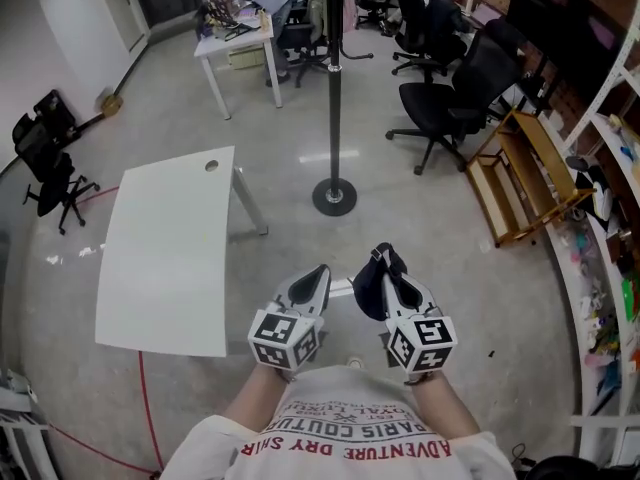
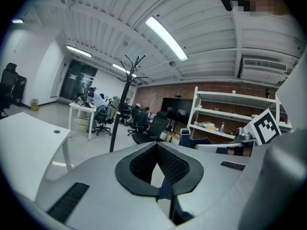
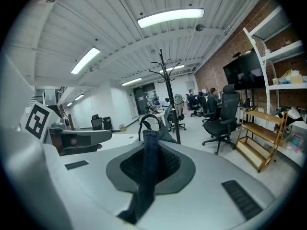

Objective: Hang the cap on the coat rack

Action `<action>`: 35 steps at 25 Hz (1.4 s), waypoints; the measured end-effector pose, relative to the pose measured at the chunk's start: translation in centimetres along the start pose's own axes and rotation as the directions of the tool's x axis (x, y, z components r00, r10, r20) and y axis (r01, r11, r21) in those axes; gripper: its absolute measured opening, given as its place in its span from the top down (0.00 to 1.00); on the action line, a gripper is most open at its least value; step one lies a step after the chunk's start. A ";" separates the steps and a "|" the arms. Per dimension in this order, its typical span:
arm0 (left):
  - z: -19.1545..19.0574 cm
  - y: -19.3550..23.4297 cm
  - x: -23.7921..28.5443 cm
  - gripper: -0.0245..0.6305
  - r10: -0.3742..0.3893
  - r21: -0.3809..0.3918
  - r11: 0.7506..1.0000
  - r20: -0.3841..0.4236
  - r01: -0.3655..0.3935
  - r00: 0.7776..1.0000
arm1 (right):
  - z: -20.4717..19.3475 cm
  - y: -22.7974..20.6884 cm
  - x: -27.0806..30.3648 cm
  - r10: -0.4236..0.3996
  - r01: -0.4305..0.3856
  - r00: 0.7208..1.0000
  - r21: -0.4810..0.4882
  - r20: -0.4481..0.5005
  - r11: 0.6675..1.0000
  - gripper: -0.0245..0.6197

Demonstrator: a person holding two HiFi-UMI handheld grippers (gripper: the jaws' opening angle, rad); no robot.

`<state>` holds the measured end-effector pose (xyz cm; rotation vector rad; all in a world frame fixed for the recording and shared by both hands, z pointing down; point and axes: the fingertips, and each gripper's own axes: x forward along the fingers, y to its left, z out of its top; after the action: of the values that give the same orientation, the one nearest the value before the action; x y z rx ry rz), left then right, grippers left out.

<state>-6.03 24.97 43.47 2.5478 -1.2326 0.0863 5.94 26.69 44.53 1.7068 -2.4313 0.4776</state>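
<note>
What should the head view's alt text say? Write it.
The right hand-held gripper holds a dark cap, the left hand-held gripper beside it, both facing a black coat rack ahead. A white table is at left, office chairs at right.

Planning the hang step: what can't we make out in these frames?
- cap: head view, right gripper partly covers it; right gripper view shows only a fabric strip, brim unseen.
- coat rack: head view, top hooks cut by the upper edge.
- shelf: head view, contents too small, right edge crops them.
</note>
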 end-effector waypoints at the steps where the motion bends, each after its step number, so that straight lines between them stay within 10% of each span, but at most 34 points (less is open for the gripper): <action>1: 0.1 -0.5 0.8 0.96 0.005 -0.001 1.000 0.003 -0.005 1.000 | 0.3 -1.1 0.0 0.004 -0.004 1.000 0.007 -0.002 1.000 0.93; 13: 0.5 1.1 9.3 0.96 0.037 -0.015 0.999 -0.046 -0.038 0.998 | 1.9 -8.6 5.7 0.016 -0.013 0.999 0.065 -0.033 0.998 0.93; 35: 11.1 20.3 30.1 0.96 -0.089 0.007 0.996 -0.010 0.090 0.996 | 12.1 -13.7 32.4 -0.077 0.078 0.997 0.061 -0.007 0.995 0.93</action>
<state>-3.67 -12.93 43.61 2.6017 -1.1149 0.0827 8.21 -10.41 44.89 1.8147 -2.3604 0.5509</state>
